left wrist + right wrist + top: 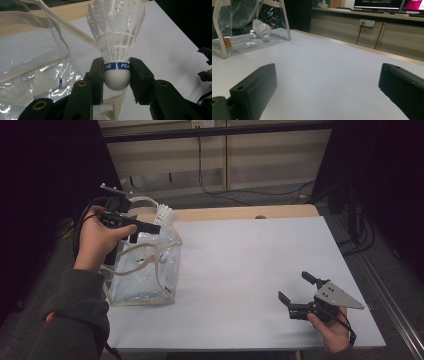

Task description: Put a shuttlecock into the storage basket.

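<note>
A white feather shuttlecock (117,47) with a blue band sits cork-down between the pads of my left gripper (117,80), which is shut on it. In the high view that gripper (150,227) hovers over the top of a clear plastic bag (145,275) with cream trim, the shuttlecock (165,214) sticking out past its far rim. Another shuttlecock (47,81) lies inside the bag on its floor, and the right gripper view shows it too (262,30). My right gripper (296,289) rests open near the table's front right, nothing between its jaws.
The bag stands at the left edge of the white table mat (250,270), its cream handles (72,27) looping up by the held shuttlecock. A wooden strip (240,212) borders the far side. Cables (235,195) run on the floor beyond.
</note>
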### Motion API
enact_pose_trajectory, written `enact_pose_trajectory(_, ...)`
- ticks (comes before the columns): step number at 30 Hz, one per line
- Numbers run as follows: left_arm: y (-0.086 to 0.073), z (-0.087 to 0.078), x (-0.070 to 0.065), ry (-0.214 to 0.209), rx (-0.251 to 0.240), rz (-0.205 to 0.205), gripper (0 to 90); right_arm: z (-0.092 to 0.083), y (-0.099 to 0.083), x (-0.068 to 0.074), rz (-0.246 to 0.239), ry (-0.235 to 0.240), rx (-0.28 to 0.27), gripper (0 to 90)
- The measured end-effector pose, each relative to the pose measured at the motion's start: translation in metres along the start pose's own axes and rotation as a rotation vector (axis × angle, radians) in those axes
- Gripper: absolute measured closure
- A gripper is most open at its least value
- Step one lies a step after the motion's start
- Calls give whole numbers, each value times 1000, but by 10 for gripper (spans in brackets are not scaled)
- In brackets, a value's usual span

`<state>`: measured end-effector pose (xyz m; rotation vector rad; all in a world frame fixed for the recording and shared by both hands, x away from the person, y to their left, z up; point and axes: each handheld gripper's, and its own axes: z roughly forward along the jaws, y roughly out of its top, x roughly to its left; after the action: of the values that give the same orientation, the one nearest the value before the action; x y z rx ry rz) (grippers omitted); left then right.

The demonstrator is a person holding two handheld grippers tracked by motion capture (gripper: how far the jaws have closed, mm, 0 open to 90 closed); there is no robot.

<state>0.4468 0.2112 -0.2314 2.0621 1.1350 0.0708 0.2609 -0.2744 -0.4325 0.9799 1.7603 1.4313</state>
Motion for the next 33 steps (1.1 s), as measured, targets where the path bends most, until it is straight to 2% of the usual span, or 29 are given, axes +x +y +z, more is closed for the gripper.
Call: enact_pose_trajectory(33, -8, -4, 17, 47, 6, -28, 655, 0, 0, 0, 1, -3, -1, 17)
